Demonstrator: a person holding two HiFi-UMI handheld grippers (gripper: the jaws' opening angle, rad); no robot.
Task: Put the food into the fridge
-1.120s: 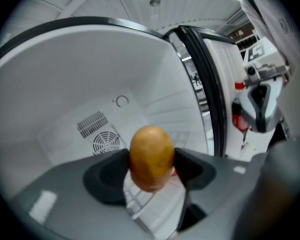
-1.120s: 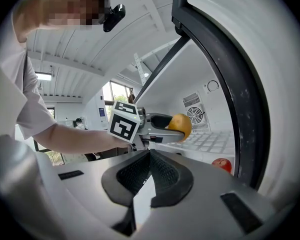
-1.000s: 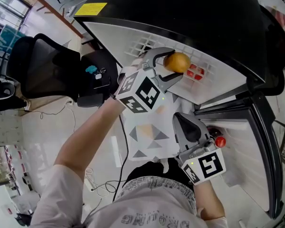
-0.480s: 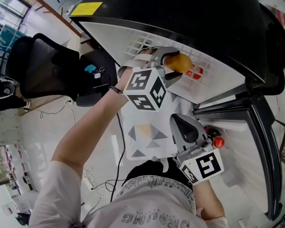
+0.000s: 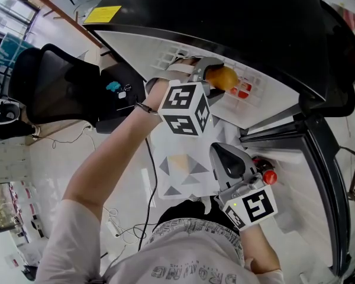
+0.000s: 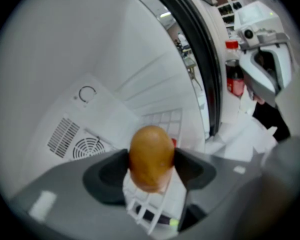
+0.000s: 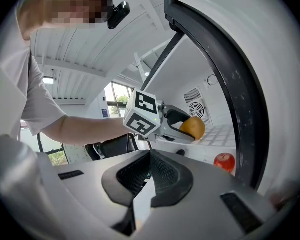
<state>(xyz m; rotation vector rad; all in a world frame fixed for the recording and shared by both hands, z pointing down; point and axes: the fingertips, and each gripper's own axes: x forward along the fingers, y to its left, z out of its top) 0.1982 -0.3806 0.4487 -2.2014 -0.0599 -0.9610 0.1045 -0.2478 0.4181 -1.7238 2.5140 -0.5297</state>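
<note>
Idling nearest the person, at 5 o'clock in the head view, the right gripper (image 5: 228, 157) has its jaws pressed together with nothing between them. It takes no part in this step and sits just beside a red-capped bottle (image 5: 267, 175) in the door rack.

Further in, at 1 o'clock, the left gripper (image 5: 218, 76) reaches inside the fridge (image 5: 165, 43). Its jaws are clamped on the fruit (image 6: 150, 154), one pad on each flank, holding it just above the white grid shelf (image 6: 162, 121).

Assessment of the step in hand, placing the fruit:
- Lower it until its underside meets the grid before easing the jaws. Dropped from a height, a rounded body is likely to roll.
- Set it down at 9 o'clock of the red apple (image 7: 225, 162), which lies on the shelf floor, so the two do not knock.
- Part the jaws slowly and draw straight back toward 6 o'clock, keeping clear of the door frame at 3 o'clock.

Condition of the item: the fruit is oval, golden-brown and smooth-skinned with a dull sheen. No bruise or stem shows, and its kind cannot be fixed. It looks firm and fills the span between the pads, with its lower end overhanging them.

Farthest back, a round fan vent (image 6: 85, 146) sits in the rear wall at 9 o'clock, well apart from the fruit.
</note>
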